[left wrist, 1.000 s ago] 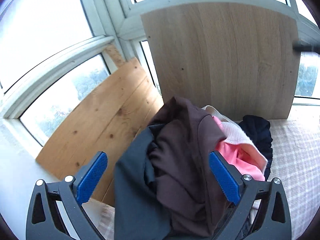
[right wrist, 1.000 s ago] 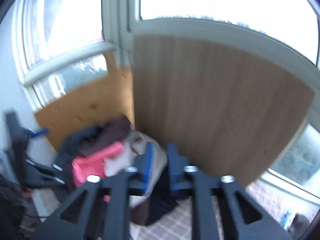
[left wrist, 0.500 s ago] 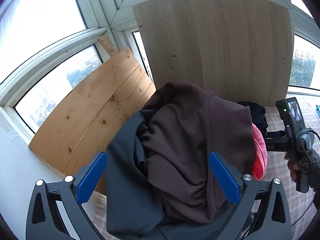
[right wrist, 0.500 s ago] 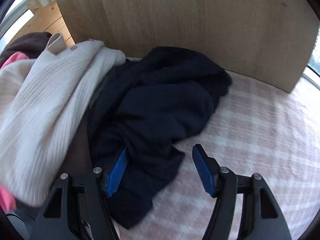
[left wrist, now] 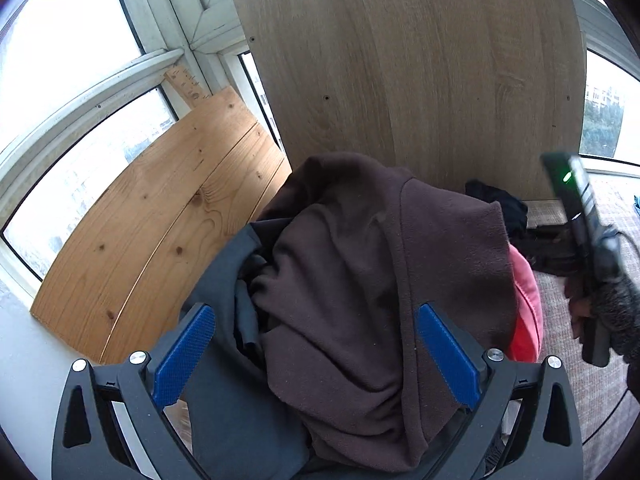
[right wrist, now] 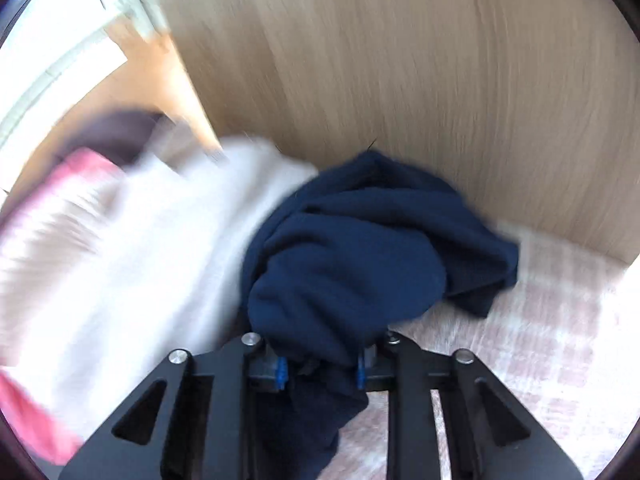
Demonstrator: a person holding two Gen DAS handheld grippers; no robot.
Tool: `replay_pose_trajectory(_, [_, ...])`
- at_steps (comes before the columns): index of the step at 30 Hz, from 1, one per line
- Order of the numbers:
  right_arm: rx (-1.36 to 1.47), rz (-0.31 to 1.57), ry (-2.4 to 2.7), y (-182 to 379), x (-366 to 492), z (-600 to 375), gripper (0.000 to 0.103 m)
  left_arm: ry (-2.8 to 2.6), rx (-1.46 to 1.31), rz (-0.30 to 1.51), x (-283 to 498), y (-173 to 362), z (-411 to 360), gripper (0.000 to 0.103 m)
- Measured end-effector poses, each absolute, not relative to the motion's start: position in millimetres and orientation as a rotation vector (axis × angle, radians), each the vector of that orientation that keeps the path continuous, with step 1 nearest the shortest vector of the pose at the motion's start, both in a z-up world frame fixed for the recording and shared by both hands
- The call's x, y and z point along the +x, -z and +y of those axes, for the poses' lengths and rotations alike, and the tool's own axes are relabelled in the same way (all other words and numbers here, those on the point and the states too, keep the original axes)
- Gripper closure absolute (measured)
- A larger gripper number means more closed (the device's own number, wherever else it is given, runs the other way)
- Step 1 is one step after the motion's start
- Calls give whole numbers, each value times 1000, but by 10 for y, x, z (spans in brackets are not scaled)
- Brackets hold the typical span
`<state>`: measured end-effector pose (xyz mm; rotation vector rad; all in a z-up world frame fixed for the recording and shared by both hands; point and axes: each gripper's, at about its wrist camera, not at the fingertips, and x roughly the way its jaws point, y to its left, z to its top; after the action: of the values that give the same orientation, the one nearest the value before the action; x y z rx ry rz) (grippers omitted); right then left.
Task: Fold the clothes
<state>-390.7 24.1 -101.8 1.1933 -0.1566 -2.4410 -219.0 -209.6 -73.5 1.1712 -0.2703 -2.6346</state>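
A heap of soft clothes lies against a tall, pale oak-grain board [left wrist: 420, 72] that stands upright beyond both tools. Uppermost in the left wrist view is a dark brown fleece garment [left wrist: 360, 280], matte and thickly creased, draped over a smooth slate-grey garment [left wrist: 224, 280] that spills toward the left tool [left wrist: 316, 356]. That tool's blue, fine-ribbed pads stand wide apart on either side of the brown fleece, without pressing on it; it grips nothing. A fold of coral-pink fabric [left wrist: 528, 312] shows just right of the fleece, and a knotty orange pine plank [left wrist: 160, 220] leans against the white window frame to the left.

In the blurred right wrist view, a crumpled navy-blue knitted garment [right wrist: 352, 252], fuzzy in texture, bulges straight ahead of the right tool [right wrist: 320, 372]. The tool's jaws are closing, a bunch of the navy knit is caught between the blue pads, and the loose end hangs below them. Left of it lies a cream ribbed knit garment [right wrist: 132, 264], touching the navy one. Under the clothes is a pale pink-and-white checked woven cover [right wrist: 540, 340] on a surface whose kind I cannot tell.
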Motion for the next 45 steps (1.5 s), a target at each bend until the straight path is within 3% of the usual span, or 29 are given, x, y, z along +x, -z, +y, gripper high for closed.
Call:
replay_pose_trajectory(10, [885,41,2395,-462,-3406,-230,93,2634,1072,-246,-1928,408,-2242,1])
replay_pose_trajectory(18, [771,-124,2439,-1124,-3147,50,96,2624,1003,-191,-1612,213,-2383,1])
replay_pose_trajectory(24, [684,-43,2442,-2100,-3024,319,102,2636,992,-185,-1500,158,-2383,1])
replay_pose_trajectory(25, [765,38,2449,-2073,-3009,321,101,2642,992,-178,-1498,150,-2378,1])
replay_pose_trajectory(27, [928,202,2450,-2015,-2980,326,82,2658,986,-168,-1475,133,-2356,1])
replay_pose_trajectory(28, [1001,248,2458,-1822,-2959,361,55,2669,978,-169,-1449,127,-2334,1])
replay_pose_trajectory(29, [1075,295,2463,-1628,-2939,396,45,2677,979,-179,-1428,134,-2305,1])
replay_pose_trajectory(34, [1406,252,2492,-367,-2797,866,45,2691,1021,-257,-1396,254,-2143,1])
replay_pose_trajectory(38, [1514,-57,2407,304,-2734,1080,45,2692,1101,-269,-1467,431,-2056,1])
replay_pose_trajectory(40, [1494,-55,2406,453,-2708,947,45,2690,1133,-258,-1527,499,-2041,1])
replay_pose_trajectory(45, [1462,291,2417,689,-2958,339,45,2686,1150,-221,-1598,548,-2040,1])
